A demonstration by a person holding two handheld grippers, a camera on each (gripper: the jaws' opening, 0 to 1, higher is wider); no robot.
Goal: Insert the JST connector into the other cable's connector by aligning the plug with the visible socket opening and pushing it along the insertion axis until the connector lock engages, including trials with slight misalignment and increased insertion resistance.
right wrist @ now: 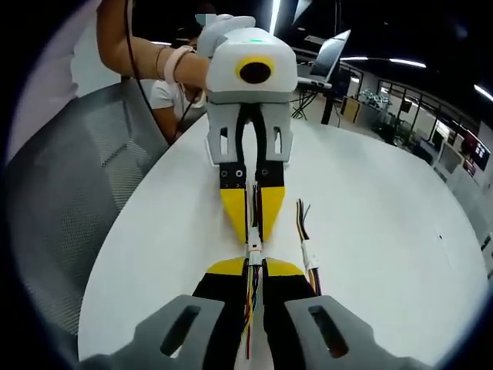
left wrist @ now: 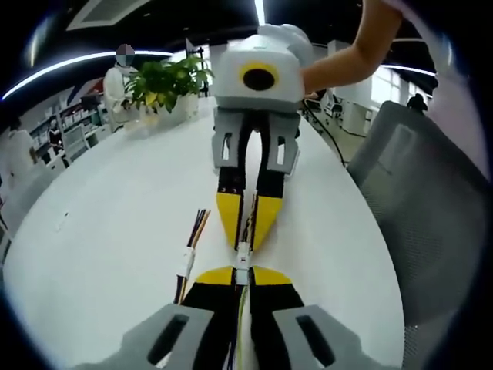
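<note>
Above the white table [left wrist: 100, 247], my two grippers face each other tip to tip. In the left gripper view my left gripper [left wrist: 243, 276] is shut on a multi-coloured cable just behind its white JST connector [left wrist: 243, 259]. The right gripper [left wrist: 245, 230] reaches in from the top, shut on the other cable. In the right gripper view my right gripper [right wrist: 254, 268] is shut on its cable at the white connector [right wrist: 253, 253], facing the left gripper [right wrist: 253, 223]. The two housings meet end to end between the yellow tips; I cannot tell whether the lock is engaged.
A spare cable with a white connector [left wrist: 189, 258] [right wrist: 310, 258] lies on the table beside the grippers. A grey mesh chair [left wrist: 431, 208] [right wrist: 69, 200] stands at the table's edge. A potted plant [left wrist: 166, 81] and a laptop [right wrist: 331, 54] sit further off.
</note>
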